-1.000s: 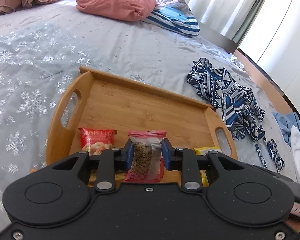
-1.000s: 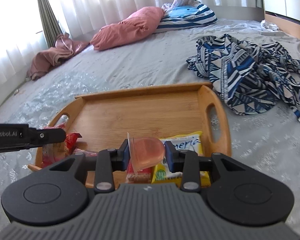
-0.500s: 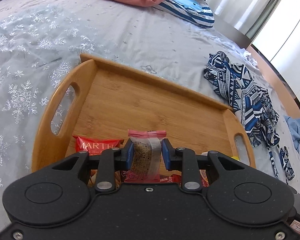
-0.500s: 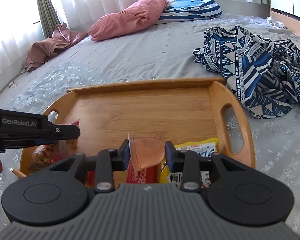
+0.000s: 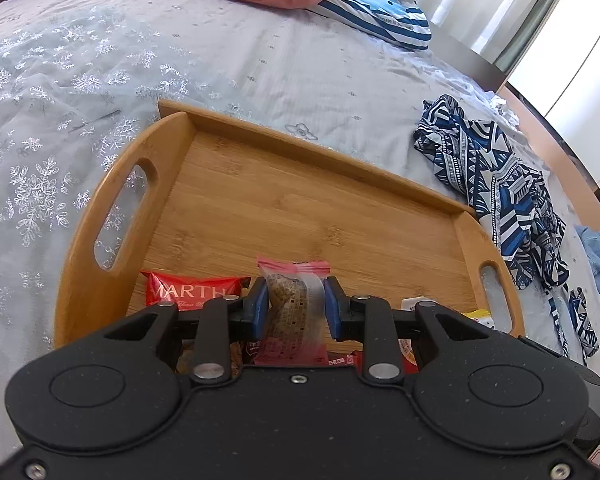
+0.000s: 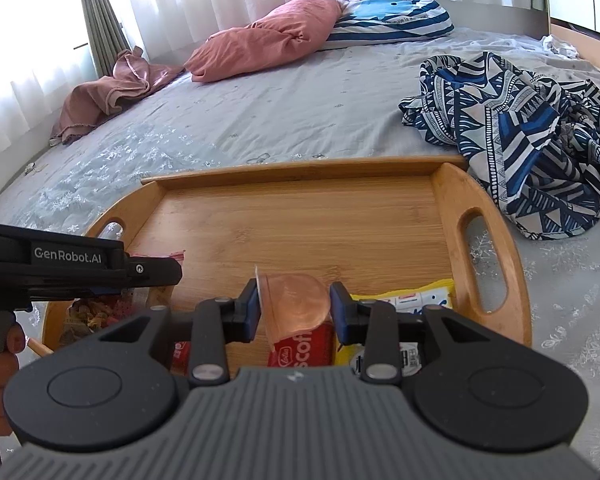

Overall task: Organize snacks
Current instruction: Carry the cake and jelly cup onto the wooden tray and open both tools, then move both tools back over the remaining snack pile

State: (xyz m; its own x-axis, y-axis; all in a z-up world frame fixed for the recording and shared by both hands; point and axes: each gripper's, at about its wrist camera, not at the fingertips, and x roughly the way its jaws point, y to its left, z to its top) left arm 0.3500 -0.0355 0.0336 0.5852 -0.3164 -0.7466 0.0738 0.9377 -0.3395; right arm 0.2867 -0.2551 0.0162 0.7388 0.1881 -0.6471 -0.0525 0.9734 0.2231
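Left claw (image 5: 295, 307) clenched on a pink-topped snack packet (image 5: 293, 300), held upright over the near edge of the bamboo tray (image 5: 316, 208) on the bed. Packet looks light, film crinkly and soft; a grip across the middle probably holds best, the sealed top likely too slippery.

Right claw (image 6: 295, 309) grasps a small peach-coloured jelly cup (image 6: 294, 306) by its sides, tipped on edge, above the tray's near right. Thin plastic, likely crushable; judge a gentle squeeze enough.

Readable writing: "MARTH" on the red packet (image 5: 192, 290) lying in the tray; "scof" on a red wrapper (image 6: 300, 346); "GenRobot.AI" on the left claw's body. Yellow pack (image 6: 404, 300) print too small.
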